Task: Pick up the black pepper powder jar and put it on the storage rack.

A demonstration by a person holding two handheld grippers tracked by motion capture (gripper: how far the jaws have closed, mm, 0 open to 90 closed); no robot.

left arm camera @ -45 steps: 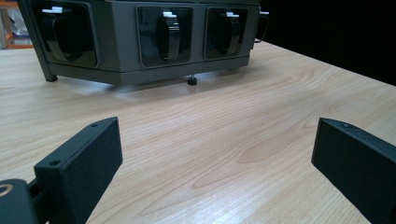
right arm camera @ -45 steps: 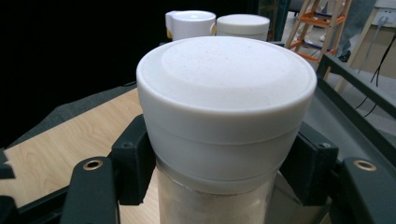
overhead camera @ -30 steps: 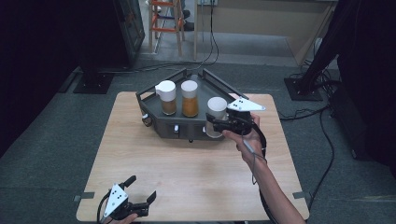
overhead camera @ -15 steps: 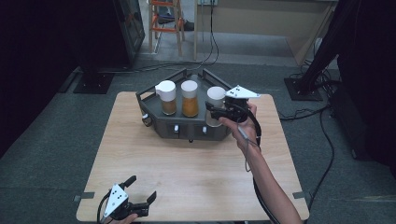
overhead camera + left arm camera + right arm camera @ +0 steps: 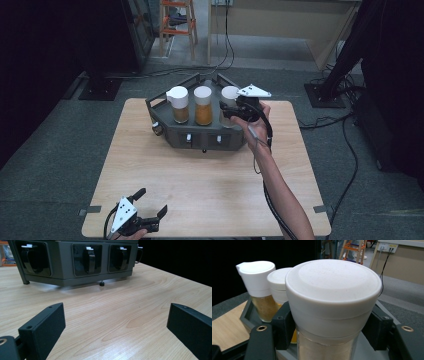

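Observation:
A grey three-sided rack (image 5: pixel 200 137) stands at the table's far middle. Two white-lidded jars of orange-brown powder, one at the left (image 5: pixel 178 104) and one in the middle (image 5: pixel 203 105), stand on it. My right gripper (image 5: pixel 230 113) is shut on a third white-lidded jar (image 5: pixel 229 95) at the rack's right end. In the right gripper view its jaws clamp that jar (image 5: pixel 332 297) just under the lid; whether its base rests on the rack is hidden. My left gripper (image 5: pixel 151 201) is open and holds nothing, low at the table's front left edge, facing the rack (image 5: pixel 62 275).
The rack's front face has three dark recesses with knobs (image 5: pixel 88 258). Bare wooden table (image 5: pixel 210 185) lies between the rack and the left gripper. Cables (image 5: pixel 345 130) run over the floor to the right, and an orange ladder (image 5: pixel 177 20) stands behind.
My right gripper has moved up and away with the third jar, from lower at the rack's right front to level with the other two lids. The left gripper has stayed put.

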